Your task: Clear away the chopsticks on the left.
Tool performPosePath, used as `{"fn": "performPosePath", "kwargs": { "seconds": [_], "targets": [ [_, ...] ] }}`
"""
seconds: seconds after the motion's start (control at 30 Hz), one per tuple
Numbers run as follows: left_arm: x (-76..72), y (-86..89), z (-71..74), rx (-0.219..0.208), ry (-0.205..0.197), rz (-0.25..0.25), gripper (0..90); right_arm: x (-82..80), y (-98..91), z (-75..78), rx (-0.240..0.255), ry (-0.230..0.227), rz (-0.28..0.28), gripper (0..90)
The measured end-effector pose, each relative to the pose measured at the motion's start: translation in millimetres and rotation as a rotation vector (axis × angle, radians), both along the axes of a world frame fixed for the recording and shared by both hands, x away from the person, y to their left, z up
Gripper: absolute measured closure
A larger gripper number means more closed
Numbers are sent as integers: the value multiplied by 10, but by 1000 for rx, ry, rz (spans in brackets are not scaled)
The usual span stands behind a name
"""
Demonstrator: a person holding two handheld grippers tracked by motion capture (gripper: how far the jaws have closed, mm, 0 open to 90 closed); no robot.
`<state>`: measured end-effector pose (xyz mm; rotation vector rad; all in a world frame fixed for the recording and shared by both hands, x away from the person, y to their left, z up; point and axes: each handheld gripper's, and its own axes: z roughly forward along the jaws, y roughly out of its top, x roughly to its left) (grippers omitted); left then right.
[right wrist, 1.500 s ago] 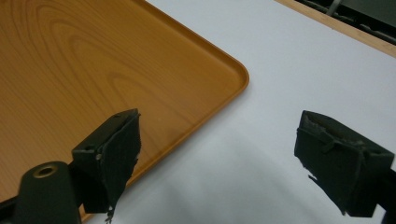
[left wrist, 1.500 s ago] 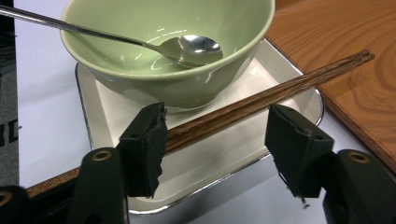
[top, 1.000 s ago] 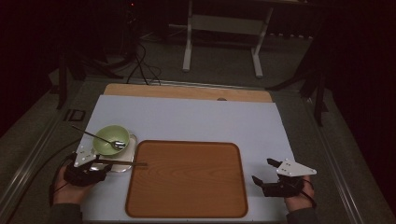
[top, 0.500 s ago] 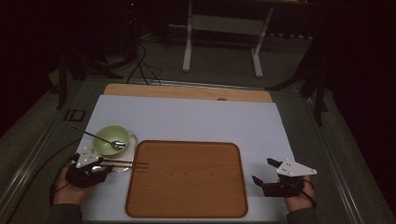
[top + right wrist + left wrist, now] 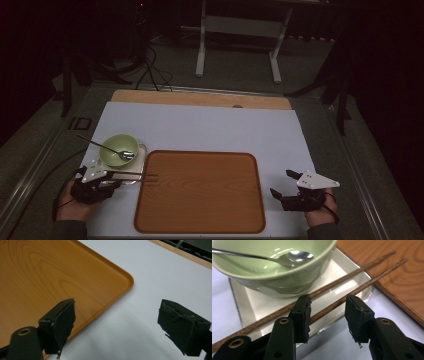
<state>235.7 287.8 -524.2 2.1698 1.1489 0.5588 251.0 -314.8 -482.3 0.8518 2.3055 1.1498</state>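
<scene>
My left tongs [image 5: 327, 312] sit at the near left of the bench [image 5: 210, 127], their jaws parted. One of the two wooden chopsticks [image 5: 352, 280] passes between the jaws, close against the left one; the other runs just outside that jaw. I cannot tell whether either jaw actually presses the stick, so I read these tongs as released. The chopsticks lie side by side across a shallow silver dish [image 5: 254, 305], their tips reaching over the edge of the wooden tray [image 5: 200, 192]. On the same dish stands a pale green bowl [image 5: 119, 149] with a metal spoon [image 5: 287, 258] resting in it, handle pointing away to the left.

In the high view my left hand [image 5: 75, 205] grips the tool beside the dish, just left of the tray. My right tongs [image 5: 116, 325] hover over the white surface just off the tray's right corner, jaws spread wide with nothing between them. My right hand [image 5: 320, 210] is at the near right, well apart from the bowl and chopsticks
</scene>
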Motion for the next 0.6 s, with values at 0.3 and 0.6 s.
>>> {"fn": "performPosePath", "kwargs": {
  "seconds": [0.3,0.6],
  "targets": [
    [-39,-41,3,31,0,-31,702,1,-3,3,2,-3,2,144],
    [-49,-81,32,36,-21,-42,817,2,-1,1,1,1,2,144]
  ]
}}
